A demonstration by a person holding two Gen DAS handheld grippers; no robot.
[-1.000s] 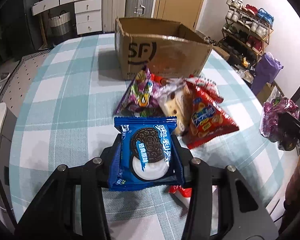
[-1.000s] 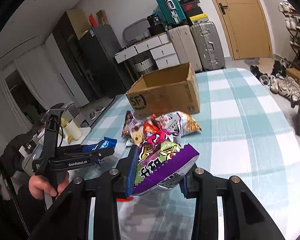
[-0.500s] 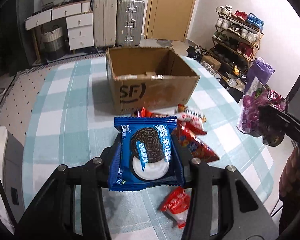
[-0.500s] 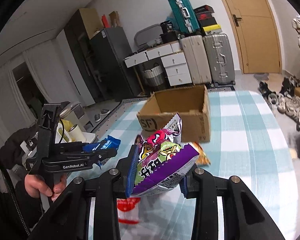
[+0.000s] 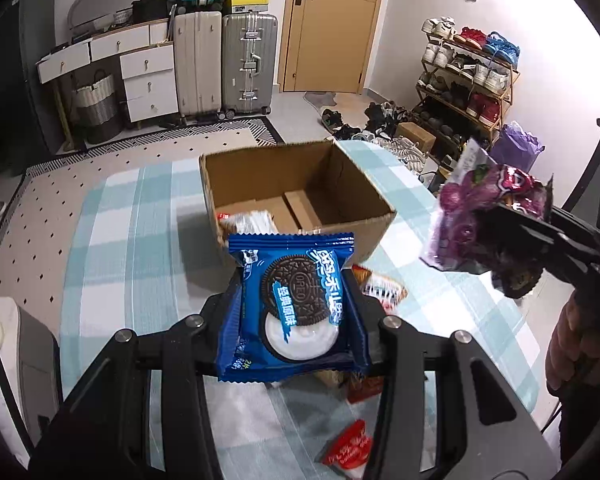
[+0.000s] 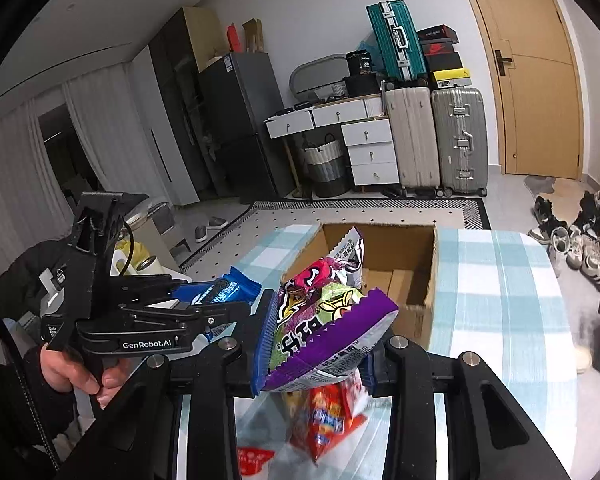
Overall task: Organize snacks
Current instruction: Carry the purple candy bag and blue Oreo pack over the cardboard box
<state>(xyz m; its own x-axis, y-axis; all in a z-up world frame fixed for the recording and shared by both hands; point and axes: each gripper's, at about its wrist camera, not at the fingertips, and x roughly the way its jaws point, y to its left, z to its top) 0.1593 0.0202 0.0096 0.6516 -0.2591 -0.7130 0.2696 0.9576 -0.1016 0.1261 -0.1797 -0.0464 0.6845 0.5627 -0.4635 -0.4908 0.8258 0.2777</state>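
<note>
My left gripper (image 5: 292, 320) is shut on a blue Oreo packet (image 5: 296, 312) and holds it raised just in front of the open cardboard box (image 5: 300, 224). The box holds one pale snack packet (image 5: 248, 220) at its near left. My right gripper (image 6: 316, 340) is shut on a purple snack bag (image 6: 324, 320), held up near the box (image 6: 420, 280). The purple bag (image 5: 480, 220) also shows at the right of the left wrist view, and the left gripper (image 6: 228, 300) with the Oreo packet (image 6: 224, 290) shows in the right wrist view.
Loose snacks lie on the teal checked table (image 5: 140, 240): a red packet (image 5: 348, 444), a striped packet (image 5: 380, 288) and a red bag (image 6: 328, 420). Suitcases (image 5: 248, 64), drawers and a shoe rack (image 5: 468, 80) stand beyond the table.
Both grippers have risen and moved toward the box with their packets held. The box's inside has come into view and the snack pile has dropped below the grippers.
</note>
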